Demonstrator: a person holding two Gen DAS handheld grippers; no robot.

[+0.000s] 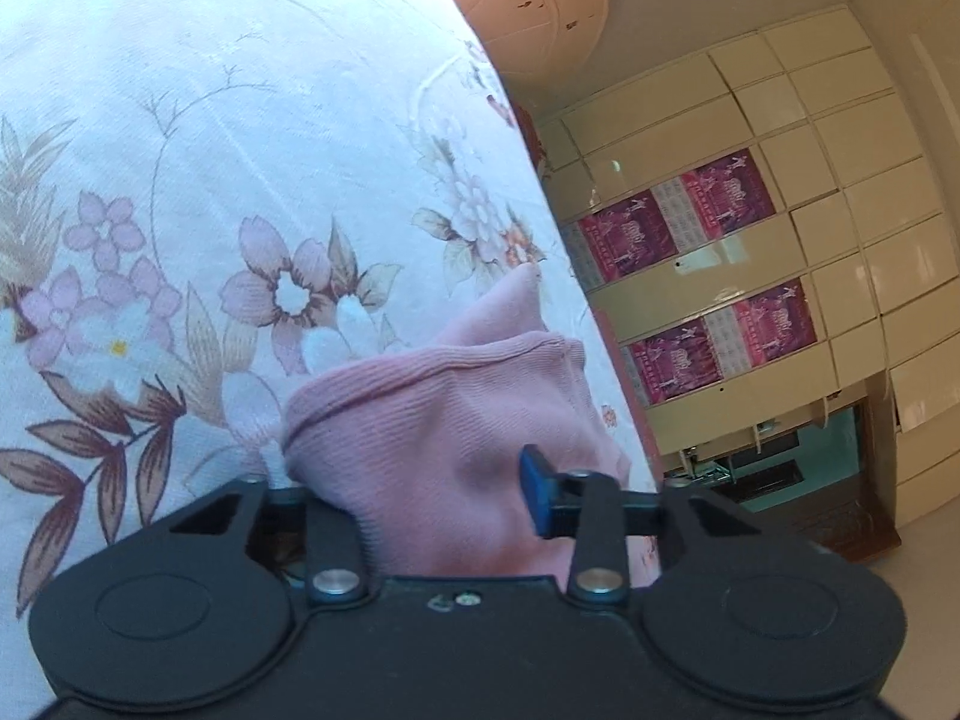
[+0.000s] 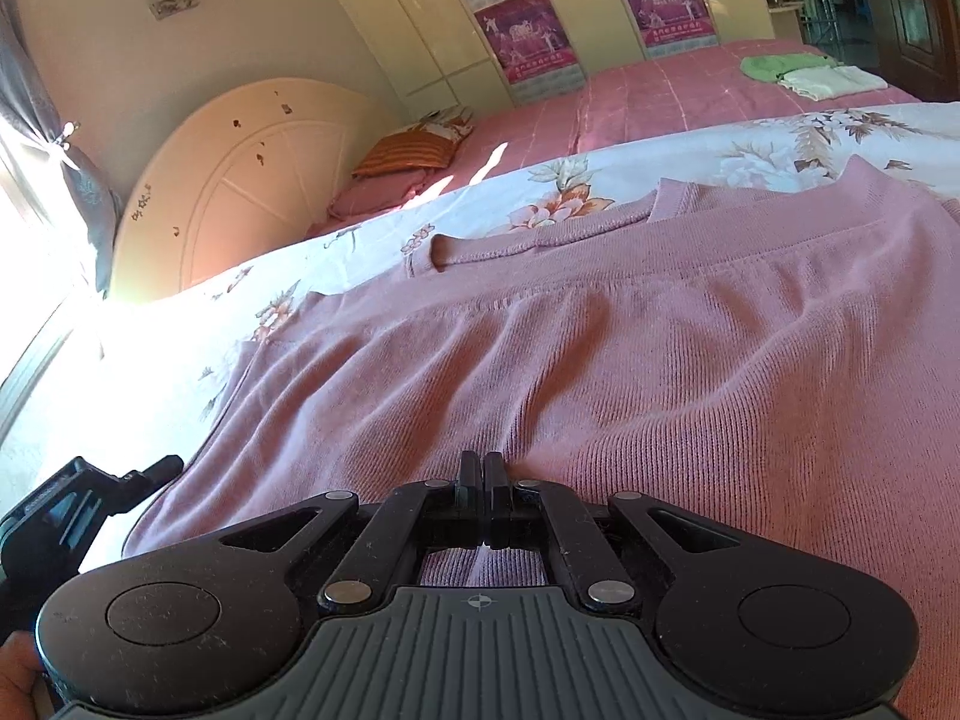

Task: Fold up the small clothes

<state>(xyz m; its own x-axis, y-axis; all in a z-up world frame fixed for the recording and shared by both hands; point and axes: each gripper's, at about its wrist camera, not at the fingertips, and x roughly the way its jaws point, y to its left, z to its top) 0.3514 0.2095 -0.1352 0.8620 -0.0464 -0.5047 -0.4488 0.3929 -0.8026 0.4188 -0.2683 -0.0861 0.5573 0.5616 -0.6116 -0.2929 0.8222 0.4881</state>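
A pink knit sweater point(image 2: 660, 348) lies spread on a white floral sheet point(image 2: 600, 174), its neckline toward the far side. My right gripper point(image 2: 482, 468) is shut on the sweater's near hem, pinching a fold. In the left wrist view a bunched part of the same pink sweater point(image 1: 444, 420) fills the space between the fingers of my left gripper point(image 1: 420, 480); the jaws stand wide apart, the blue right pad point(image 1: 536, 489) touches the cloth and the left finger is hidden behind it. The left gripper's body point(image 2: 78, 504) shows at the lower left of the right wrist view.
The floral sheet point(image 1: 210, 180) covers a bed with a pink cover point(image 2: 660, 96). Folded green point(image 2: 780, 66) and white point(image 2: 834, 81) clothes lie at its far corner. A striped pillow point(image 2: 408, 153) and a rounded headboard point(image 2: 240, 180) are at the left. Cream wardrobes point(image 1: 810, 210) line the wall.
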